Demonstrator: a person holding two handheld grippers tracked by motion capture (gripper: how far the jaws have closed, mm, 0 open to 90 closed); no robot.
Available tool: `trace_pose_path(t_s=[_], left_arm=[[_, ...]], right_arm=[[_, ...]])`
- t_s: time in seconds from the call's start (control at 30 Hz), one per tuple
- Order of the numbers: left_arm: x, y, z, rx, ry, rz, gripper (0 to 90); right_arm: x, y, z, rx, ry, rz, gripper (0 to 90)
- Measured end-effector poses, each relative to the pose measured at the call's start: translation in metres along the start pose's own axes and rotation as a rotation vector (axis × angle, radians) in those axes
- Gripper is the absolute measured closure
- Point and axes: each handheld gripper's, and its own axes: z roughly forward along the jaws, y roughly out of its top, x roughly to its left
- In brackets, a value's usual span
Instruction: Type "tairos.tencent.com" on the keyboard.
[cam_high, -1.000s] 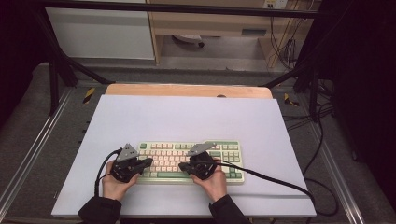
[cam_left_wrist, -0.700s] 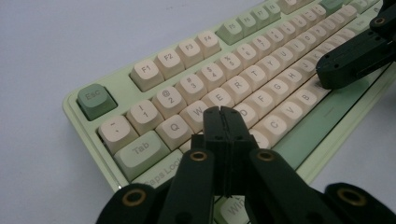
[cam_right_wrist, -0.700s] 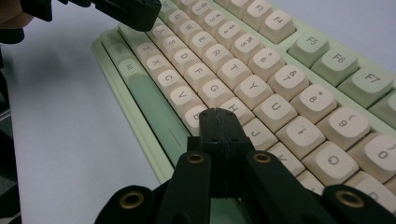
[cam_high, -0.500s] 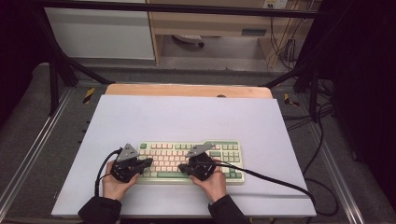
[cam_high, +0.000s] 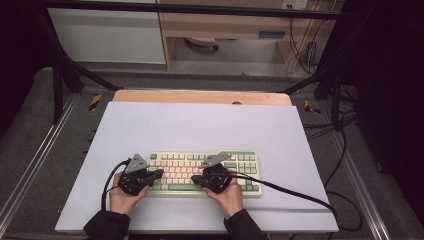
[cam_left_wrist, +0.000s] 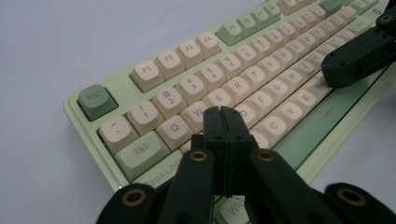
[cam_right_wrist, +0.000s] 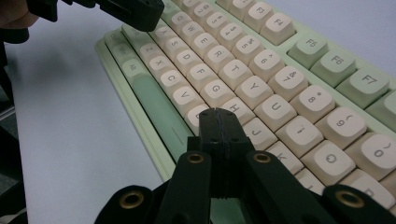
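High view is showing nothing moved since earlier: both hands are staying on the green keyboard (cam_high: 205, 173) near the white table's (cam_high: 200, 125) front edge. Left gripper view: left gripper (cam_left_wrist: 223, 114), jaws closed, empty, is hovering over the W-E keys. Right gripper view: right gripper (cam_right_wrist: 217, 115), jaws closed, empty, is hovering by the H key.

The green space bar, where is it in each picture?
High view: space bar on the keyboard's near edge, between the hands.
Left gripper view: right of middle.
Right gripper view: left of middle.
Shared landmark: the V key beside it.
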Motion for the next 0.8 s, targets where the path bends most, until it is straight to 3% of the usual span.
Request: trace_pose_path(t_s=[0.43, 0.8], left_arm=[[-0.002, 0.001, -0.001, -0.005, -0.006, 0.001, 90.0], [-0.009, 0.005, 0.002, -0.004, -0.024, 0.009, 90.0]], right_arm=[[-0.003, 0.005, -0.016, 0.001, -0.026, -0.022, 90.0], [-0.008, 0.001, -0.026, 0.001, -0.039, -0.011, 90.0]])
